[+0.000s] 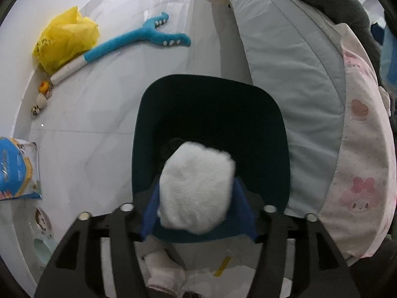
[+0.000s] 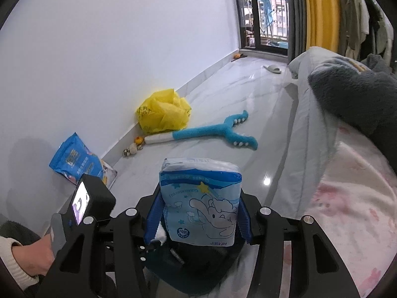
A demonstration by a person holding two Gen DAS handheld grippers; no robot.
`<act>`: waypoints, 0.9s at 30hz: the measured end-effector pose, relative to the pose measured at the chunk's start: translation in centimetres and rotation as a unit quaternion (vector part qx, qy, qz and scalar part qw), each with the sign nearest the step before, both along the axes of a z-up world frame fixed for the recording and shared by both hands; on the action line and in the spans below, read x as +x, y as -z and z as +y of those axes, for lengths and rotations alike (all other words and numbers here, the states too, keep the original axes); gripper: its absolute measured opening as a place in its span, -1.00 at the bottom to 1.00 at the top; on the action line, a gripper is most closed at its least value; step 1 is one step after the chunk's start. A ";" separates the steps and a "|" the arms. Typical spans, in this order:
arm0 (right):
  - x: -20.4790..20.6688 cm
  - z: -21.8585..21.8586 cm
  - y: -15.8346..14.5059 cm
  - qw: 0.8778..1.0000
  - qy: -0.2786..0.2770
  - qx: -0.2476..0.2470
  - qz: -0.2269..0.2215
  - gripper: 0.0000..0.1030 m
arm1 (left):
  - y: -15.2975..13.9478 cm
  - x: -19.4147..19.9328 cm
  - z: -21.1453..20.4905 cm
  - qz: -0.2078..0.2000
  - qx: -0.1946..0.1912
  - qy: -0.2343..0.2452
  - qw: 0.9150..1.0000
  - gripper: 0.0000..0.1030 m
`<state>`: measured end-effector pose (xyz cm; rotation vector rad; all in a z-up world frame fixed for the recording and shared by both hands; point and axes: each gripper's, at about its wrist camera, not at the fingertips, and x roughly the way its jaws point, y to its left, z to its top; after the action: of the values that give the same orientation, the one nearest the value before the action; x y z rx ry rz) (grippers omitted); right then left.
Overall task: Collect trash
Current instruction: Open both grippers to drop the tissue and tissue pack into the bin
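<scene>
Over the mouth of the dark teal bin, beside the bed: the left gripper points steeply down with a white fluffy wad between its blue pads. Its jaws stand partly apart; a narrow gap appears on the right of the wad, the left pad looks to touch it, so whether it is gripped or already loose cannot be told. The wad hangs inside the bin's near rim, so a drop from this spot should land within; advisable to part the jaws fully and lift straight up, since fluffy material may cling to a pad. Right gripper: half open, clamped on a blue-and-white printed tissue pack held upright, with the bin just below and in front of it; judged next in line for the same drop, once the left gripper clears the mouth. Edges: the grey mattress side and pink printed sheet stand close along the bin's right, leaving little room there. Open room: bare pale floor to the bin's left. Farther off along the wall: yellow plastic bag, blue plush toy, blue packet, small shells and an orange item. White cloth lies at the bin's near foot.
</scene>
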<state>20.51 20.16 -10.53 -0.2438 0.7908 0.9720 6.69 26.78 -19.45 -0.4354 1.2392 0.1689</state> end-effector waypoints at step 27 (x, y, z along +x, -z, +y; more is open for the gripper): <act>1.0 5.8 10.6 0.988 -0.012 -0.096 0.120 0.02 | -7.6 -2.7 3.2 -0.146 0.057 -0.026 0.987 0.42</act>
<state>21.49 25.95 -21.17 -0.3067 1.1080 0.9588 3.94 29.94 -11.87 -0.3783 0.9253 0.2125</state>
